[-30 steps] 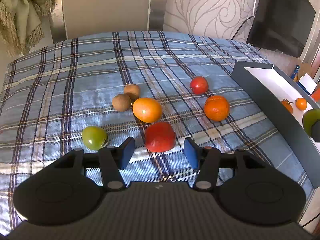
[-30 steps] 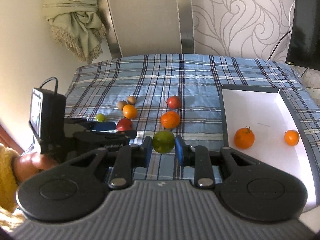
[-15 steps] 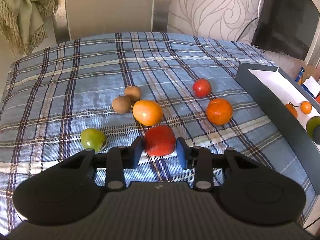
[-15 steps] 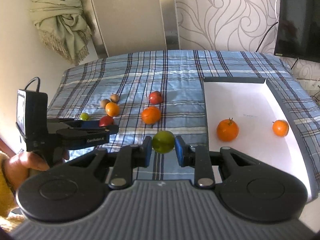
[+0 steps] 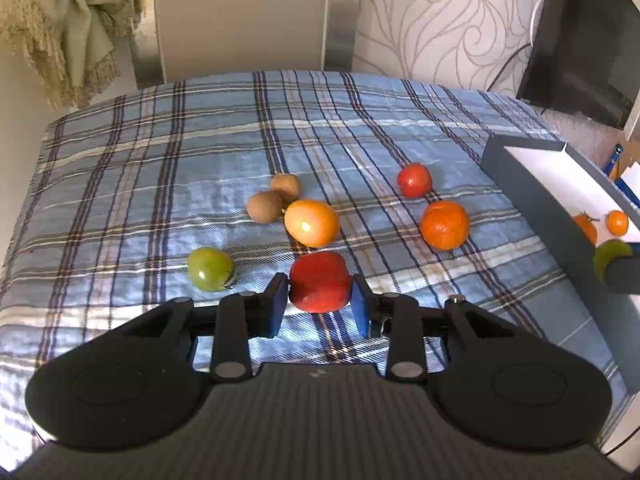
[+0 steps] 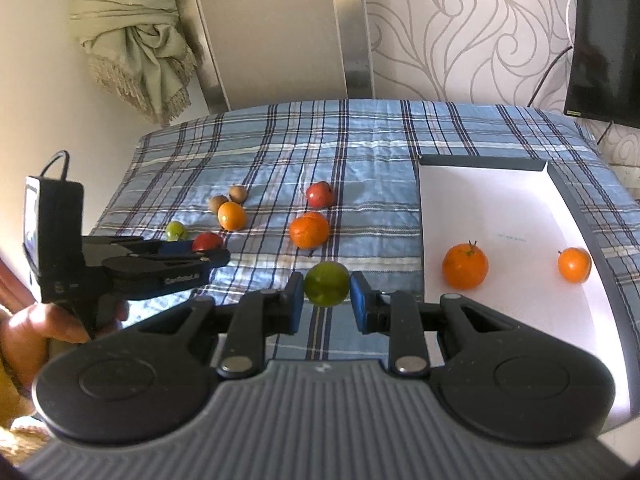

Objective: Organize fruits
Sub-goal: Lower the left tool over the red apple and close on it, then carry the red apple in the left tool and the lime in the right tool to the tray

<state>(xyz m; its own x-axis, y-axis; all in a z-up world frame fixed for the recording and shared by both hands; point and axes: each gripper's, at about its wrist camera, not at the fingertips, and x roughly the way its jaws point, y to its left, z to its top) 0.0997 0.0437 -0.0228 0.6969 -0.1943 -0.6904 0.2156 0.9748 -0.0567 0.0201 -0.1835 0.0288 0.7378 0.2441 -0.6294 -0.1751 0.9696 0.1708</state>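
Observation:
My left gripper (image 5: 319, 302) is shut on a red fruit (image 5: 318, 280) that rests on the blue plaid cloth (image 5: 160, 184); both blue pads touch its sides. From the right wrist view, that gripper (image 6: 212, 254) and the red fruit (image 6: 207, 241) sit at the left. My right gripper (image 6: 326, 300) is shut on a green fruit (image 6: 326, 283), held above the cloth just left of the grey box (image 6: 488, 200). Two oranges (image 6: 465, 266) (image 6: 574, 265) lie inside the box.
Loose on the cloth lie a green tomato (image 5: 211, 269), a yellow-orange fruit (image 5: 312, 223), two brown kiwis (image 5: 264, 207), a mandarin (image 5: 444, 224) and a small red fruit (image 5: 414, 179). A dark screen (image 5: 580, 60) stands at the back right. A hand (image 6: 36, 328) holds the left gripper.
The left gripper's jaws have closed from wide apart onto the red fruit. The right gripper still holds the green fruit and has hardly moved.

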